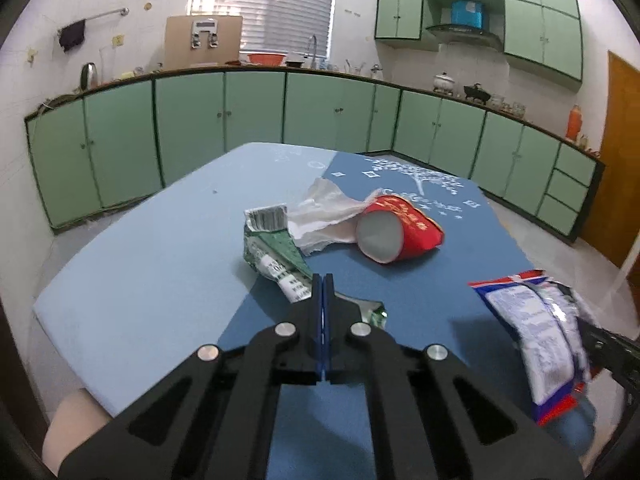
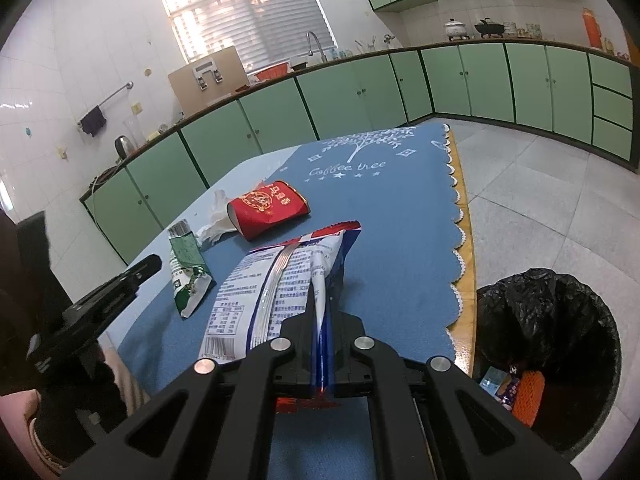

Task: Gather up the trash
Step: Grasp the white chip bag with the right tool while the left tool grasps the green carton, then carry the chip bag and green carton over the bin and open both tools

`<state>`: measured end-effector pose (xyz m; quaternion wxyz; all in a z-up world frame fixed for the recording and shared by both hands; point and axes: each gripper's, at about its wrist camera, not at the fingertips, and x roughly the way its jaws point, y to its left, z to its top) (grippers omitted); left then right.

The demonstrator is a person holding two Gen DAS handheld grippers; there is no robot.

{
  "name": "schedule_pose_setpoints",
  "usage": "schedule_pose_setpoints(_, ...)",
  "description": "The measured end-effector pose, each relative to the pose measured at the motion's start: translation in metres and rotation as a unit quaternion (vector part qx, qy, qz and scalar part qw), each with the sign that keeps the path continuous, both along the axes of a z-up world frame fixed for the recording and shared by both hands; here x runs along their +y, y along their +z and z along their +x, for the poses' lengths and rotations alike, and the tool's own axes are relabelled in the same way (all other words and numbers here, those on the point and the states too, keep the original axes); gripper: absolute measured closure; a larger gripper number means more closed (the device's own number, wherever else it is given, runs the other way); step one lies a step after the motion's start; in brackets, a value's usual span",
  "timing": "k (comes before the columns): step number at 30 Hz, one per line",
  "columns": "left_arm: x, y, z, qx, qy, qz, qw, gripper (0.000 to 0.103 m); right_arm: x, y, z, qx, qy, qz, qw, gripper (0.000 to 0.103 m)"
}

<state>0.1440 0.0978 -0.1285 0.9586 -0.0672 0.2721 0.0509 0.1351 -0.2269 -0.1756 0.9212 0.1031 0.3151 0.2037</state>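
A crumpled green wrapper (image 1: 272, 248) lies on the blue tablecloth (image 1: 160, 260). My left gripper (image 1: 323, 280) has its jaws pressed together at the wrapper's near edge, and foil shows on both sides of the fingertips. From the right wrist view the left gripper (image 2: 158, 262) touches the green wrapper (image 2: 188, 276) at its side. My right gripper (image 2: 324, 316) is shut on a blue-and-white snack bag (image 2: 276, 280), held above the table; that bag (image 1: 536, 328) hangs at the right in the left wrist view. A red paper cup (image 1: 400, 228) lies on its side beside a white tissue (image 1: 324, 216).
A round bin with a black liner (image 2: 548, 320) stands on the floor off the table's right edge, with some rubbish inside. The tablecloth's scalloped edge (image 2: 460, 240) runs along that side. Green cabinets (image 1: 256, 108) line the far walls.
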Motion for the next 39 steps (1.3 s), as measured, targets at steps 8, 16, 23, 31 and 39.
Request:
schedule_pose_setpoints(8, -0.013, 0.002, 0.006, -0.001, 0.007, -0.013, 0.9999, 0.043, -0.001, -0.001, 0.001, 0.002, 0.003, 0.002, 1.000, 0.099)
schedule_pose_setpoints(16, -0.016, -0.017, 0.034, 0.057, 0.057, -0.002, 0.9968, 0.028, -0.003, -0.005, 0.005, 0.004, 0.005, 0.010, 1.000, 0.099)
schedule_pose_setpoints(23, -0.016, -0.032, 0.046, 0.088, 0.051, -0.013, 0.9947, 0.040, -0.004, -0.012, 0.010, 0.010, 0.007, 0.014, 1.000, 0.099)
schedule_pose_setpoints(31, -0.013, -0.031, 0.039, 0.064, 0.037, -0.036, 0.9966, 0.061, -0.003, -0.011, 0.010, 0.011, 0.008, 0.012, 1.000, 0.099)
schedule_pose_setpoints(39, -0.011, -0.008, 0.008, 0.017, 0.017, -0.021, 0.9995, 0.067, -0.005, -0.007, 0.006, 0.005, 0.008, 0.013, 1.000, 0.099)
